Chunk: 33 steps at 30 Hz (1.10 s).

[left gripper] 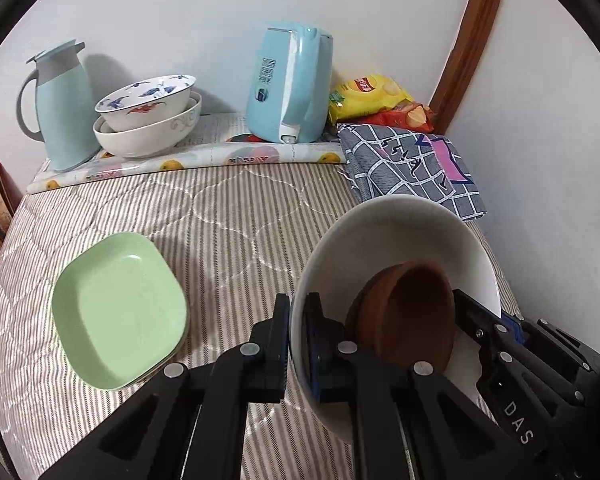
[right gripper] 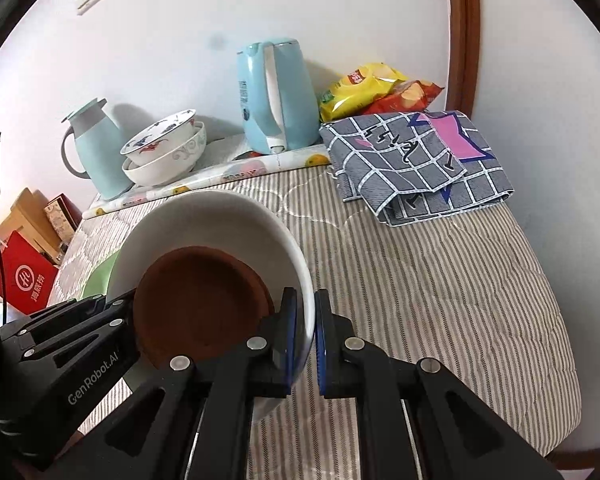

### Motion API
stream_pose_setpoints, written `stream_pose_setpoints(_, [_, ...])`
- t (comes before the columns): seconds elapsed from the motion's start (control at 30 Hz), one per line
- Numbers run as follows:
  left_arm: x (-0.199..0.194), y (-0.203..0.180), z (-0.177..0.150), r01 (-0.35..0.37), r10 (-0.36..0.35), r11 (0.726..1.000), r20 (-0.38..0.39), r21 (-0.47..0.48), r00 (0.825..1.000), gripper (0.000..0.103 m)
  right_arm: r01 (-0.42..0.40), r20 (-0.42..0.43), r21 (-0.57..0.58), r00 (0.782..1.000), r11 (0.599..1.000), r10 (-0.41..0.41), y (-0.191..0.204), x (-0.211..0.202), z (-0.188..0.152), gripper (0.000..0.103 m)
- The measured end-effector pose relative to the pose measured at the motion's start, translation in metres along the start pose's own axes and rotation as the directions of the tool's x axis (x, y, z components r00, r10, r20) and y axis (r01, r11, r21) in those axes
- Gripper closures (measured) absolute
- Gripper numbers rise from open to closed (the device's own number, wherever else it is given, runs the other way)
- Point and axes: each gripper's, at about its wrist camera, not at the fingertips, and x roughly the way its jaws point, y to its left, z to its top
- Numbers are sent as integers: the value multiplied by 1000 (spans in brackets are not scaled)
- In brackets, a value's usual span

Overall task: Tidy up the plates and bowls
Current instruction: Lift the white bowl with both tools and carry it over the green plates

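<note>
A large white bowl (left gripper: 400, 236) (right gripper: 220, 216) with brown wooden bowls (left gripper: 408, 312) (right gripper: 200, 304) nested inside is held tilted above the striped quilt. My left gripper (left gripper: 298, 344) is shut on its left rim. My right gripper (right gripper: 305, 340) is shut on its right rim; it also shows in the left wrist view (left gripper: 500, 344). A green square plate (left gripper: 120, 308) lies on the quilt to the left, partly hidden behind the bowl in the right wrist view (right gripper: 98, 276). Two stacked patterned bowls (left gripper: 148, 116) (right gripper: 164, 152) stand at the back.
A light blue kettle (left gripper: 290, 84) (right gripper: 278, 96), a light blue jug (left gripper: 58, 108) (right gripper: 94, 148), snack bags (left gripper: 372, 96) (right gripper: 376, 88) and a folded checked cloth (left gripper: 412, 164) (right gripper: 416, 160) sit at the back. Boxes (right gripper: 24, 280) stand beside the bed at left.
</note>
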Motion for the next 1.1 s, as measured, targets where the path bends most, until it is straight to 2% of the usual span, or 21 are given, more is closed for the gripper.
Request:
stream_pose_setpoints(0.53, [-18,31,2,-26,27,999,16,-26,1000,94,-30,15,-27,999,999,30,34,-3,0,95])
stream_pose_setpoints(1.1, [-21,58,3,-63,64,996,16,-63,998,94,-65,5,-62,998,996,66,62,7,5,95])
